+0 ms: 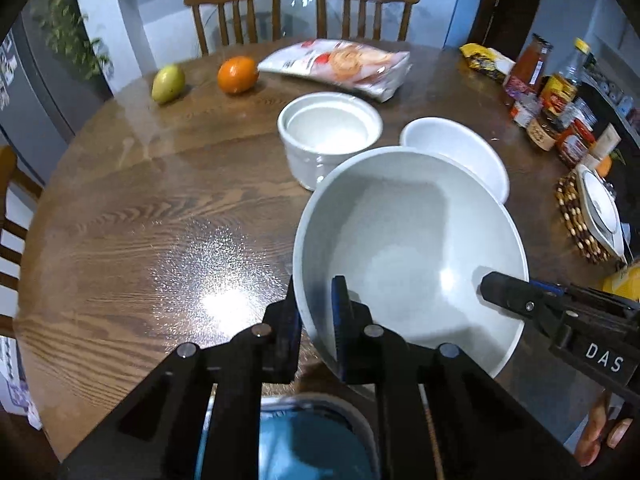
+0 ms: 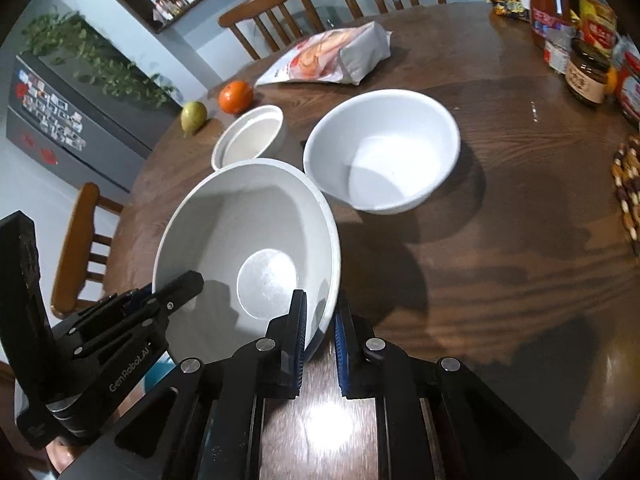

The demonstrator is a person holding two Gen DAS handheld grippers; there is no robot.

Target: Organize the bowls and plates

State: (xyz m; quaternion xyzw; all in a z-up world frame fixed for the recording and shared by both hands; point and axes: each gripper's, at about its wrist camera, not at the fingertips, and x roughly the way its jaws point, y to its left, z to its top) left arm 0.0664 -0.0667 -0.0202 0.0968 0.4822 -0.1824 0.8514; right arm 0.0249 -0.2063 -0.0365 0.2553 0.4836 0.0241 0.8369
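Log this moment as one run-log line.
left tool: shut on large bowl rim | right tool: shut on opposite rim | medium bowl: on table

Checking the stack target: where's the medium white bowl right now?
The medium white bowl sits on the table, upper centre in the right wrist view, just behind the large bowl both grippers hold, with the small ceramic dish to its left.

Large white bowl [image 2: 248, 240] tilted; 2 smaller white bowls [image 2: 382, 152] [image 2: 250, 136] upright beyond it.
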